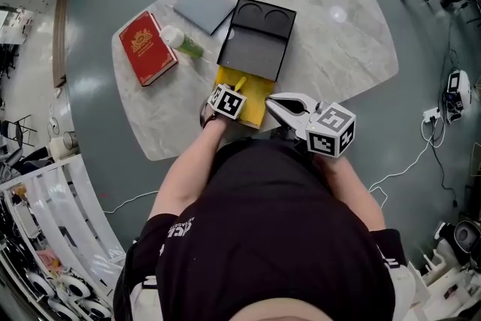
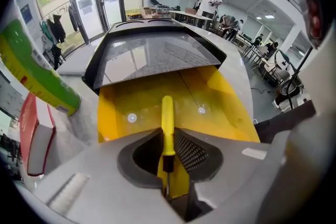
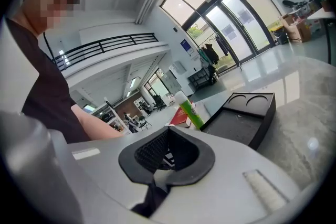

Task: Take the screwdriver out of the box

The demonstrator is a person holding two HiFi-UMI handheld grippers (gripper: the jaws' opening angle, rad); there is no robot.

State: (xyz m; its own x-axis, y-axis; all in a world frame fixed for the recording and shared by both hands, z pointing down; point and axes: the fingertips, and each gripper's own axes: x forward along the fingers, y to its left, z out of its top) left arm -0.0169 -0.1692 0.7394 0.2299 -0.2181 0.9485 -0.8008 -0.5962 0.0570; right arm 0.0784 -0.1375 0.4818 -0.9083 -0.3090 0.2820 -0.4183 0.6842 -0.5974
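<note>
The yellow box lies open at the table's near edge, with its black lid resting across the far end. My left gripper points steeply down into the box. In the left gripper view, the left gripper is shut on the yellow handle of the screwdriver, and the dark shaft runs back between the pads. The screwdriver's handle sticks out past the jaws over the yellow box floor. My right gripper hovers just right of the box, shut and holding nothing; in its own view the right gripper faces the black lid.
A red book, a green and white bottle and a grey pad lie on the marble table to the left of and behind the box. The bottle lies close to the box's left side.
</note>
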